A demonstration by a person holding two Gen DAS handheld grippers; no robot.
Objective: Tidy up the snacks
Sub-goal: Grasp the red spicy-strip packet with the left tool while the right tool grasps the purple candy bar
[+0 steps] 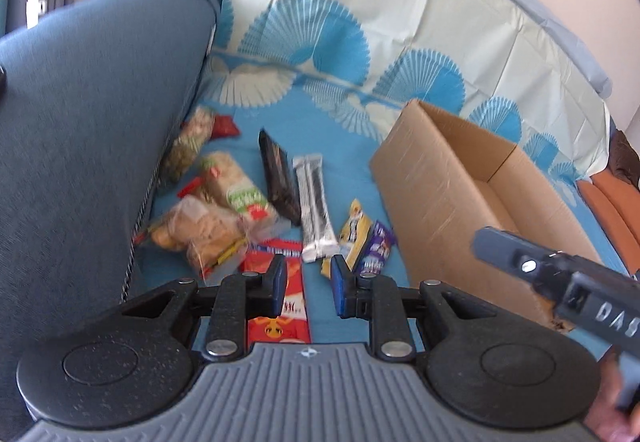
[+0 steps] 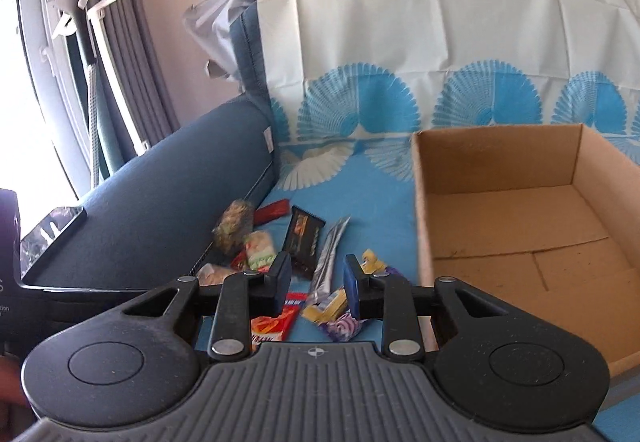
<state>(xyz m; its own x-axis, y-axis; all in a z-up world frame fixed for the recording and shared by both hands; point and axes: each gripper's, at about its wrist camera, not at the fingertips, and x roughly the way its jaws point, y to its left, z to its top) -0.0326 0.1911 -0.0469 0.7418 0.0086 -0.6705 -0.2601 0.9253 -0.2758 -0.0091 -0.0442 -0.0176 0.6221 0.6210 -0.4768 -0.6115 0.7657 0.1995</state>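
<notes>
Both tongs are seen narrowly parted and empty: left gripper point(image 1: 307, 284) above the red packet point(image 1: 280, 306), right gripper point(image 2: 318, 288) left of the cardboard box point(image 2: 520, 210), snacks ahead

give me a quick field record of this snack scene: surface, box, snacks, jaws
surface: blue patterned cover on a sofa seat
box: open cardboard box, right of the snacks, nothing visible inside
snacks: loose pile left of the box, including a black bar, silver twin sticks, red packet, biscuit bags
left gripper: jaws narrowly apart, holding nothing, above the red packet
right gripper: jaws narrowly apart, holding nothing, above the pile
</notes>
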